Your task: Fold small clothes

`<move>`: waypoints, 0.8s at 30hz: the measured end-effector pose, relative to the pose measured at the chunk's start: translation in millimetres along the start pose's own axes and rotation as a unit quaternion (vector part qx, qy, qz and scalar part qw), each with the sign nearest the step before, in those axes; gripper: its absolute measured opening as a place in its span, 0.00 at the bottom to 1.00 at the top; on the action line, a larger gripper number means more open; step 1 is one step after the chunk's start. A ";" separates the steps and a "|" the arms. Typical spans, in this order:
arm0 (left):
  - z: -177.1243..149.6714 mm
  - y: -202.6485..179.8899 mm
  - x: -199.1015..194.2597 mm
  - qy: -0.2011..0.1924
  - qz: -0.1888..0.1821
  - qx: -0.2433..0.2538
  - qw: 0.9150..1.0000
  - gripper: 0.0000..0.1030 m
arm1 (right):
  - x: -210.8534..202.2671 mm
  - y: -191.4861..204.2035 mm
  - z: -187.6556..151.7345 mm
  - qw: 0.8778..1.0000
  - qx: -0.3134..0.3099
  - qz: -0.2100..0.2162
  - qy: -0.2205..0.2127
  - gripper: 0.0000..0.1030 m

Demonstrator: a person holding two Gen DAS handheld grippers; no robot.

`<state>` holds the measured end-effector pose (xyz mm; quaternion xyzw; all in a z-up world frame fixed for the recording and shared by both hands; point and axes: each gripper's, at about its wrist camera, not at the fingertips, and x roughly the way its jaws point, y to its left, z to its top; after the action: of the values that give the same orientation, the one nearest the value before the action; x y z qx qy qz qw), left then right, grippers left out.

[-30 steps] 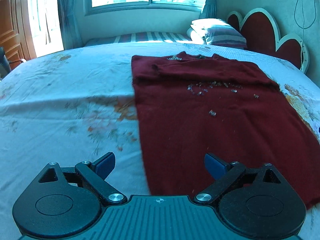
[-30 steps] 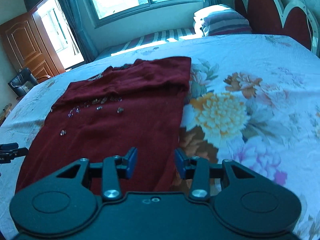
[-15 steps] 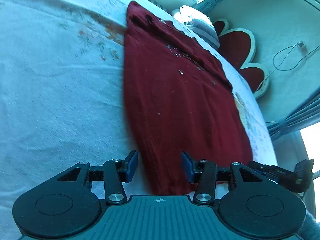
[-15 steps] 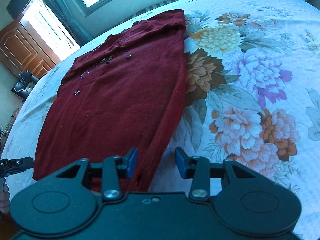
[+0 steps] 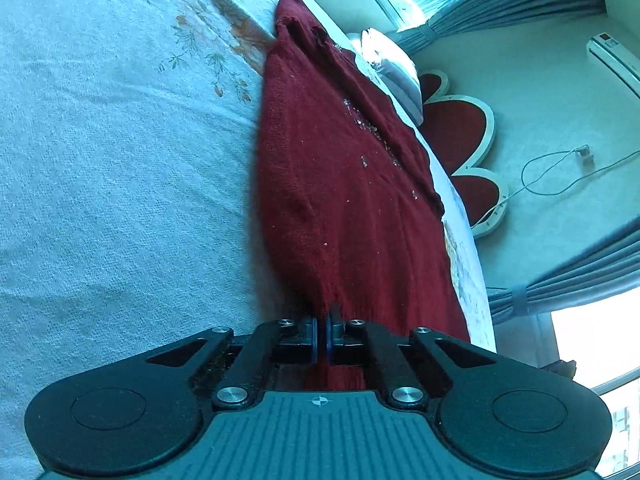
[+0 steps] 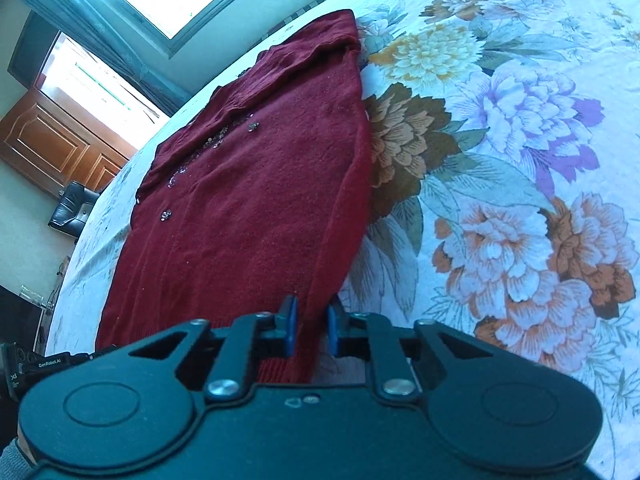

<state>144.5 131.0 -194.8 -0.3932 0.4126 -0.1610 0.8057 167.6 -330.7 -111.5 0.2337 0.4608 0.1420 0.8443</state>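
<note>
A dark red knit sweater with small beads on its chest lies flat on the bed, its sleeves folded in, its hem nearest me. My left gripper is shut on the hem at its left corner, blue pads pressed together on the cloth. The sweater also shows in the right wrist view. My right gripper is shut on the hem at its right corner, with cloth bunched between the blue pads. The left gripper's body shows at the lower left of the right wrist view.
The bed has a white floral bedspread, pale on the left side. A red scalloped headboard and pillows are at the far end. A wooden door and black chair stand beyond the bed.
Both grippers have moved down to the sweater's near hem and closed on it, left on the left corner and right on the right corner. Both views have tilted.
</note>
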 end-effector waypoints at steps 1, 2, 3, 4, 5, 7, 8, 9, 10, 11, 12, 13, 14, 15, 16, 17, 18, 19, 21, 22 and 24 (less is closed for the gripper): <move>-1.3 -1.1 -4.6 -0.008 0.003 0.002 1.000 0.03 | 0.0 -1.7 1.3 1.000 0.000 0.005 0.003 0.06; -1.1 -1.3 -10.1 -0.016 -0.003 -0.001 1.000 0.03 | -1.4 -2.4 2.3 1.000 -0.002 0.006 0.004 0.06; 0.7 -0.9 -17.0 -0.023 -0.013 -0.009 1.000 0.03 | -6.0 -1.2 2.6 1.000 -0.011 0.006 -0.002 0.06; 4.4 -1.8 -23.0 -0.032 -0.024 -0.015 0.999 0.03 | -9.9 -0.2 3.1 1.000 -0.015 0.009 -0.006 0.06; 8.7 -4.4 -27.8 -0.038 -0.029 -0.013 0.999 0.03 | -16.1 0.8 4.3 1.000 -0.017 0.018 -0.014 0.06; 23.2 -11.1 -33.3 -0.052 -0.050 -0.018 0.997 0.03 | -27.4 4.1 9.3 0.999 -0.019 0.033 -0.033 0.06; 31.0 -16.4 -33.0 -0.058 -0.058 -0.016 0.997 0.03 | -32.2 7.4 15.6 0.998 -0.019 0.041 -0.043 0.06; 42.8 -23.1 -32.3 -0.066 -0.067 -0.014 0.995 0.03 | -35.0 10.6 22.7 0.997 -0.020 0.048 -0.052 0.06; 54.1 -29.4 -29.8 -0.074 -0.079 -0.014 0.994 0.03 | -36.8 13.5 29.0 0.997 -0.020 0.052 -0.060 0.06; 66.4 -36.2 -26.7 -0.082 -0.087 -0.012 0.993 0.03 | -37.6 18.9 42.6 0.996 -0.020 0.058 -0.069 0.06; 79.8 -43.8 -22.5 -0.088 -0.092 -0.007 0.992 0.03 | -37.6 23.1 54.5 0.995 -0.019 0.064 -0.075 0.06; 92.9 -50.5 -17.3 -0.093 -0.097 -0.002 0.991 0.03 | -37.1 26.9 64.4 0.994 -0.021 0.068 -0.079 0.06; 106.3 -55.8 -11.8 -0.098 -0.101 0.000 0.990 0.03 | -35.2 32.1 79.2 0.994 -0.025 0.071 -0.084 0.06; 119.9 -60.1 -5.9 -0.103 -0.104 0.000 0.989 0.03 | -31.4 36.9 97.6 0.993 -0.027 0.077 -0.090 0.06; 137.2 -65.0 2.8 -0.108 -0.106 0.000 0.989 0.03 | -27.2 39.6 112.7 0.992 -0.025 0.081 -0.094 0.06; 151.5 -67.6 10.8 -0.112 -0.107 0.000 0.988 0.03 | -21.9 41.1 128.0 0.992 -0.019 0.084 -0.095 0.06; 168.2 -70.0 20.5 -0.115 -0.106 -0.001 0.988 0.03 | -14.4 41.6 145.1 0.992 -0.010 0.089 -0.093 0.06; 183.0 -70.5 30.1 -0.118 -0.103 -0.004 0.988 0.03 | -6.1 41.7 161.5 0.991 0.000 0.095 -0.091 0.06; 209.2 -69.3 51.4 -0.123 -0.102 -0.013 0.987 0.03 | 13.3 37.1 193.7 0.989 0.019 0.109 -0.093 0.06; 223.8 -68.0 63.9 -0.125 -0.099 -0.020 0.987 0.03 | 24.3 33.6 207.8 0.989 0.029 0.114 -0.091 0.06; 249.2 -66.1 88.6 -0.127 -0.087 -0.020 0.988 0.03 | 50.2 24.9 234.5 0.988 0.043 0.120 -0.086 0.06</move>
<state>399.9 161.8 -104.5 -0.4609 0.2746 -0.1713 0.8263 391.9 -348.5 -24.8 0.3346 0.3614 0.2013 0.8467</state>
